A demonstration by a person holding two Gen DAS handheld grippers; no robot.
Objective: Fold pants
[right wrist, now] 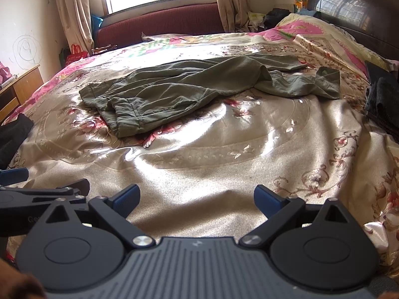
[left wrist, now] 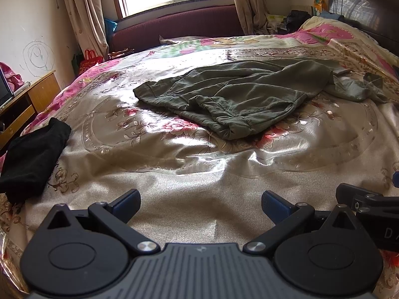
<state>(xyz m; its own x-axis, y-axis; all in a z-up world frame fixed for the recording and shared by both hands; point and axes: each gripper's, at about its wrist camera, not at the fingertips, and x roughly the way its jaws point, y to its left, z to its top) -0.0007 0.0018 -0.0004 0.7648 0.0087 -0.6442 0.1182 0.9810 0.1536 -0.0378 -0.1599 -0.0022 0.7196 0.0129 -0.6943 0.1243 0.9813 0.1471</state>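
Olive-green pants (left wrist: 224, 94) lie crumpled near the middle of the bed (left wrist: 174, 174), on a glossy floral bedspread (right wrist: 199, 169). One end is bunched toward the near left, and the rest trails toward the headboard (right wrist: 349, 7) at the right. The garment is rumpled and partly doubled over itself, with no clean fold line visible; judged from this, folding has not yet begun and the cloth would first need to be spread flat. Its central position leaves bare bedspread on every side, which gives room for laying out the legs.

A black garment (left wrist: 32, 154) rests at the left edge of the bed, well apart from the pants. A dark bundle (right wrist: 381, 99) sits at the right edge. Neither touches the task item.

The left claw (left wrist: 200, 203) hovers low over the near part of the bed, level and pointed forward at the pants, its fingers spread wide and holding nothing. The right claw (right wrist: 197, 196) sits just beside it in the same pose, likewise spread and empty. Both are well short of the pants, a stance suited to reaching forward together.
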